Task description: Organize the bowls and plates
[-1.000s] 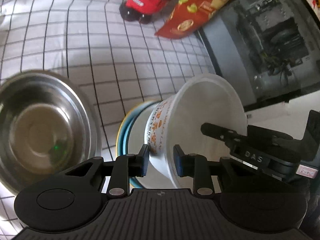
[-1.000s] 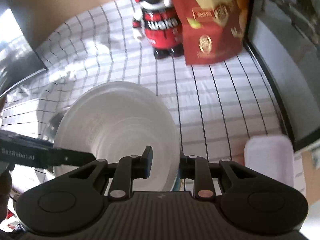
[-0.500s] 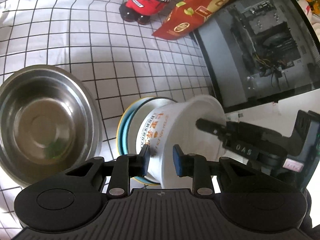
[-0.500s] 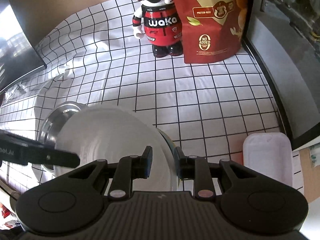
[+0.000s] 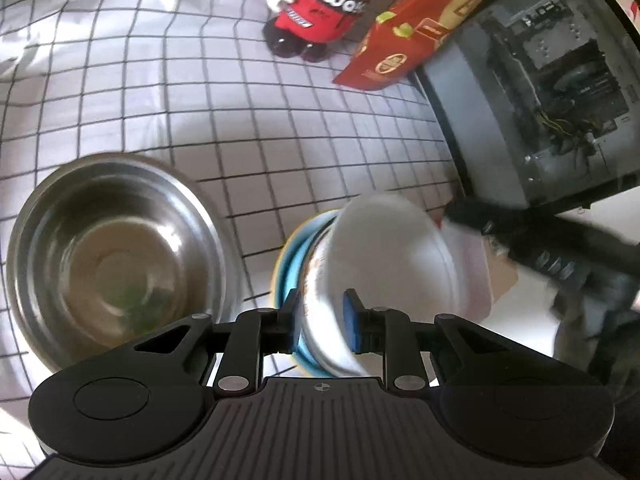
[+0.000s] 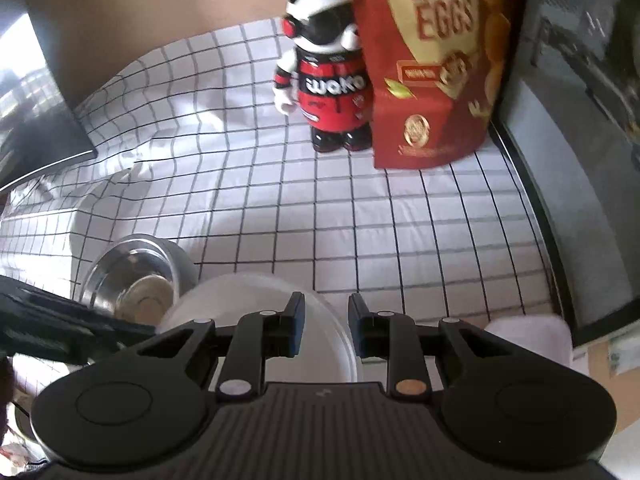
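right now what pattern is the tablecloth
White tablecloth with a thin black grid, clearest in the right wrist view.

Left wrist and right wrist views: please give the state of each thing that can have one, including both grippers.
white bowl, empty, tilted on its side, its base in the blue bowl
blue bowl, upright on the cloth
steel bowl, upright, open side up
left gripper, jaws just closing, white bowl's wall between them; contact unclear
right gripper, shut on the white bowl's rim
egg pouch, standing
toy figure, standing
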Motion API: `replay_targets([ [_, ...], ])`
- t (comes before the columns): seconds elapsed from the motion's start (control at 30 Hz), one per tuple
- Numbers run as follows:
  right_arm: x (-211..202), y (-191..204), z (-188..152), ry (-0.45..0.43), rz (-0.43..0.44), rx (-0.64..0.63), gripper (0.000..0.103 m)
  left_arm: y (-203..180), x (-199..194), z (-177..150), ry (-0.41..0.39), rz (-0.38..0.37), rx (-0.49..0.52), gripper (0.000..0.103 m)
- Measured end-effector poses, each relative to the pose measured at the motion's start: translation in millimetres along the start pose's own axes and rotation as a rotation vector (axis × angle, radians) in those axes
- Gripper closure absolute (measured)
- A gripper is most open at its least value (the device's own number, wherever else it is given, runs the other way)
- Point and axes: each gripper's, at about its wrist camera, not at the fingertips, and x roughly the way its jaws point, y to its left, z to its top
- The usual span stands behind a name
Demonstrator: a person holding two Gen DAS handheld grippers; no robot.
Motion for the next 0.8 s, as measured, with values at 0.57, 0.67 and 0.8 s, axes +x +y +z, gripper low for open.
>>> replay_targets([
  [0.57,124,144,64,0.314,0.169,-0.323,0.065,140,-78,-74,-0.323,0.215,-0.456,0.077],
  [0.67,141,154,59,0.348,0.131,-0.374,0.065,141,-69,-80,-0.323,0.284,-0.452,0.077],
  [0.8,159,152,52,0.402,0.097,-0.390,0.061,150,-57,-85,-0.310,0.249,-0.481,0.074],
])
